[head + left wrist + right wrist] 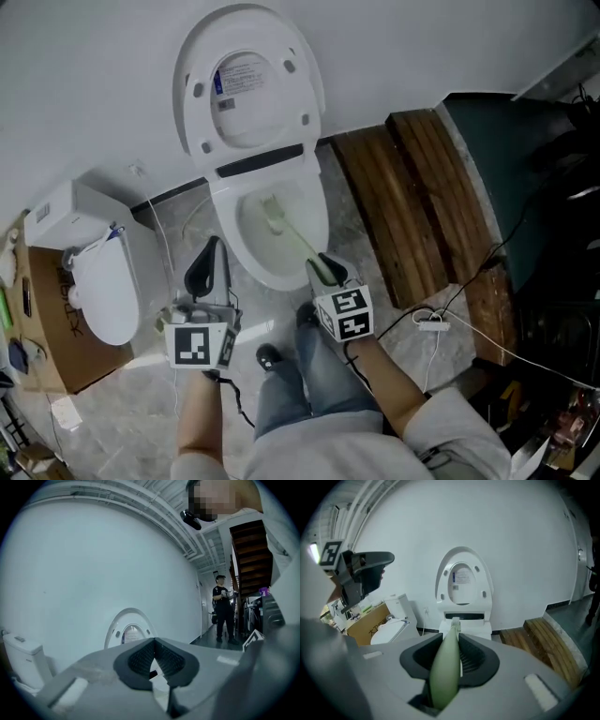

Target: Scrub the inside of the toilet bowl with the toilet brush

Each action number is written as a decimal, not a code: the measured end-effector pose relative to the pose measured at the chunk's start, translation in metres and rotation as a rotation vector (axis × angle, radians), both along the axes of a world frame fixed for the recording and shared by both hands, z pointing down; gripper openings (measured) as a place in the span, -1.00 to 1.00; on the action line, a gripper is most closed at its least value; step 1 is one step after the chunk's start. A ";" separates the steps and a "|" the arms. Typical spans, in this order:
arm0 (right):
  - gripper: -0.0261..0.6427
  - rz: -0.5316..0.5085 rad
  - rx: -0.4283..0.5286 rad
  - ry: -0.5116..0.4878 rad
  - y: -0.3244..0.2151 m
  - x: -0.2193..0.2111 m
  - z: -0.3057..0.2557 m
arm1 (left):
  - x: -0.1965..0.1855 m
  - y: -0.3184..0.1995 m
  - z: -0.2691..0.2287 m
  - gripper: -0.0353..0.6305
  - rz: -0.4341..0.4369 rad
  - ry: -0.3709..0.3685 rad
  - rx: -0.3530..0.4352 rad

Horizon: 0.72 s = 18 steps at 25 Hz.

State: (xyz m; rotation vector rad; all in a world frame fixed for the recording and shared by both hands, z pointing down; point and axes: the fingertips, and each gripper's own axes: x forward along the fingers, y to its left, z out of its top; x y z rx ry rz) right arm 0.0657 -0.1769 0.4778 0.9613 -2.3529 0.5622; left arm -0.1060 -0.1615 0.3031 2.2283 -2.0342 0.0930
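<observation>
My right tool [323, 265] is clamping the green handle of the toilet brush [293, 237], whose head is sitting inside the toilet bowl [318, 223] at 11 o'clock. My left tool [208, 258], at 9 o'clock, is hanging empty, its tips seemingly touching.

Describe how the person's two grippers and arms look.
Left gripper and right gripper are alike: grey bodies, black ridged jaws, white cubes bearing black square markers. A black cable trails from the left. The right sleeve is pale grey.

Glossy toilet bowl [317, 216], smooth plastic brush handle [298, 242], rough wooden planks [412, 197]
</observation>
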 end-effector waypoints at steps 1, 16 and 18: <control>-0.61 0.013 0.018 -0.010 0.003 0.001 -0.013 | 0.001 0.005 -0.008 -0.88 0.002 -0.001 -0.005; -0.61 0.135 0.247 -0.150 0.050 0.019 -0.168 | 0.001 0.073 -0.121 -0.88 0.006 -0.044 0.145; -0.61 0.149 0.279 -0.162 0.054 0.022 -0.184 | 0.001 0.080 -0.130 -0.88 0.005 -0.043 0.156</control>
